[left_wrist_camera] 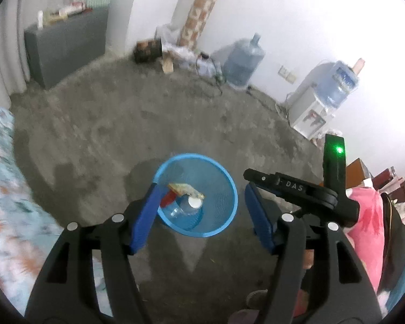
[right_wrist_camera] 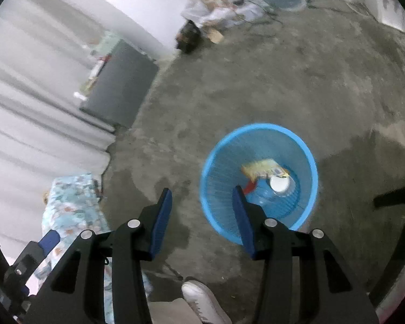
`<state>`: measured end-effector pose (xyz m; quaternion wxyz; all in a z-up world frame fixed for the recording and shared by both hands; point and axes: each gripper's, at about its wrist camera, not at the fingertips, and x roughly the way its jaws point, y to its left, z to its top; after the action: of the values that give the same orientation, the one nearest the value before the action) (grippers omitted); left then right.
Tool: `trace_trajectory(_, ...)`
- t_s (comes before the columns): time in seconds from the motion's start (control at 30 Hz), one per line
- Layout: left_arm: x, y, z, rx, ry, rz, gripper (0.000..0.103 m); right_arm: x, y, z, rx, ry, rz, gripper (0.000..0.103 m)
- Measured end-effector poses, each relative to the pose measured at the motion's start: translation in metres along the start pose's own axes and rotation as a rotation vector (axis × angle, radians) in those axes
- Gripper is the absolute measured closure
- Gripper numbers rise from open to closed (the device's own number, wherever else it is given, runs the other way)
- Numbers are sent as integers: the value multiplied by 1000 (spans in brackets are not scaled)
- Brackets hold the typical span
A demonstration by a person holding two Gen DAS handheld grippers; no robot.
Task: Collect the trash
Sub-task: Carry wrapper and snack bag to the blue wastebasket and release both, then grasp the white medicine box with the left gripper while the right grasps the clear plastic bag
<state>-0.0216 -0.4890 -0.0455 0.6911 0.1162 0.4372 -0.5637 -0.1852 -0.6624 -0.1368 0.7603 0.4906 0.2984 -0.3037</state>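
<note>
Left gripper [left_wrist_camera: 199,213]: jaws wide, empty, above bin [left_wrist_camera: 224,175]. Right gripper [right_wrist_camera: 202,216]: jaws apart, empty, beside bin rim. Bin: blue mesh, on concrete floor [left_wrist_camera: 148,113], containing bottle [left_wrist_camera: 187,210], yellow wrapper [left_wrist_camera: 185,189], red scrap [left_wrist_camera: 168,198].

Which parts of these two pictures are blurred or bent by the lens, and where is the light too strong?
Left wrist view: the patterned cloth at the left edge is smeared, the white wall is overexposed, and the basket is fairly sharp. Right wrist view: the curtain and cabinet are soft and bowed by the fisheye, and the floor curves too.
</note>
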Motion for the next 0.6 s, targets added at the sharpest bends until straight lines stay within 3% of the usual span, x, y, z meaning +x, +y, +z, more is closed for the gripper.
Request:
trace_trajectory(0.13,-76,0,-18,24,-174,63,37,-21,30,-7,-72,-12,56,50)
trace_trajectory(0.23,-133,4,-45,56,-258,113,35,-34,64,-18,-155,14,89,50)
trace_trajectory(0.37,-184,12,-80,147,-277,206,33,-49,116,-37,-277,55,137,50)
trace_trajectory(0.47,-222,24,-114,214,-292,317,32,-57,156,-53,-348,76,182,46)
trace_trajectory(0.6,-259,42,-157,231,-326,443,31,-62,199,-77,-431,128,237,43)
